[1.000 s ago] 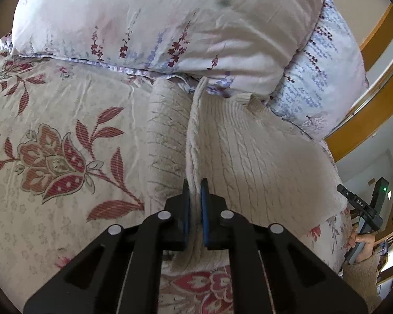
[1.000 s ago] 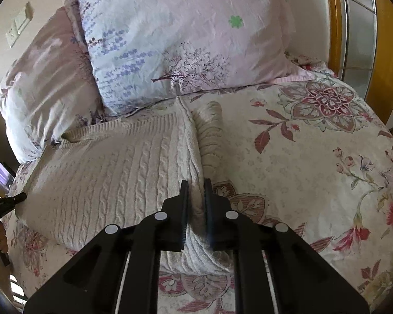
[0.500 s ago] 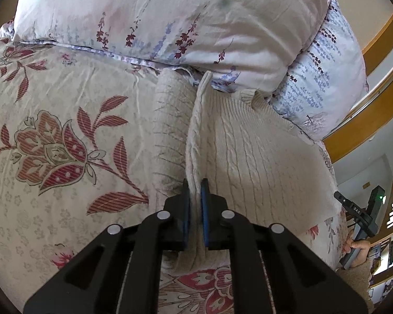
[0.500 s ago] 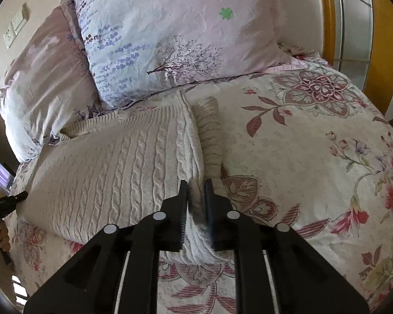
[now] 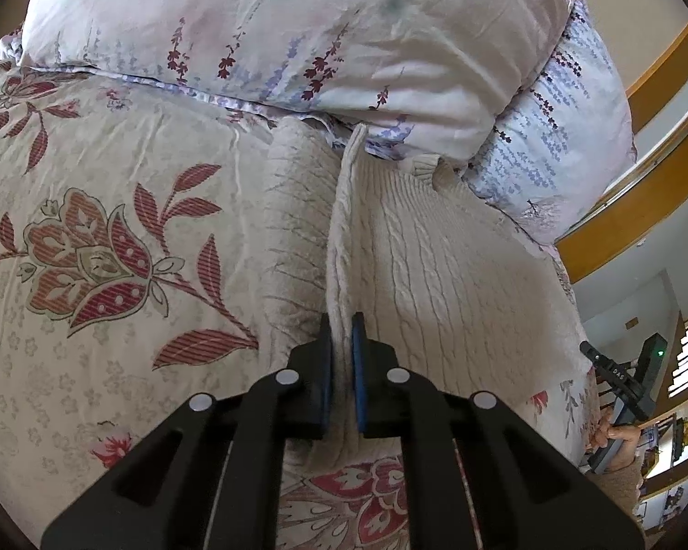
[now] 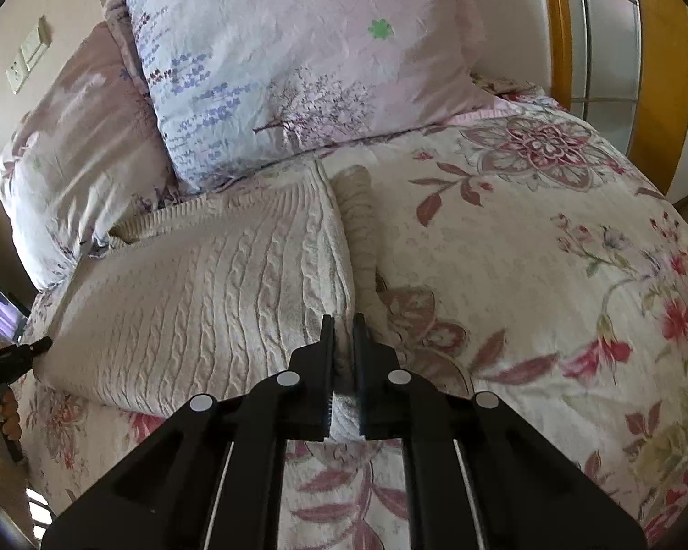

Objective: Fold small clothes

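One cream cable-knit sweater [image 5: 435, 266] lies on the floral bed [image 5: 91, 192], its collar at 12 o'clock against two pillows [image 6: 298, 59]. The left gripper [image 5: 341, 334] and right gripper [image 6: 342, 334] each pinch a raised fold along opposite side edges of the sweater.

Right gripper [image 6: 342, 321] jaws pinching cream sweater [image 6: 215, 284] edge, floral bedspread [image 6: 527, 238], pillows [image 6: 298, 55]

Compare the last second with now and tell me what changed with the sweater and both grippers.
Little changed. Both views drift slightly: the pillows sit a bit higher in frame, so the grippers eased forward or tipped. The left gripper and right gripper stay clamped on opposite edges of the cream cable-knit sweater, which stays spread on the floral bedspread.
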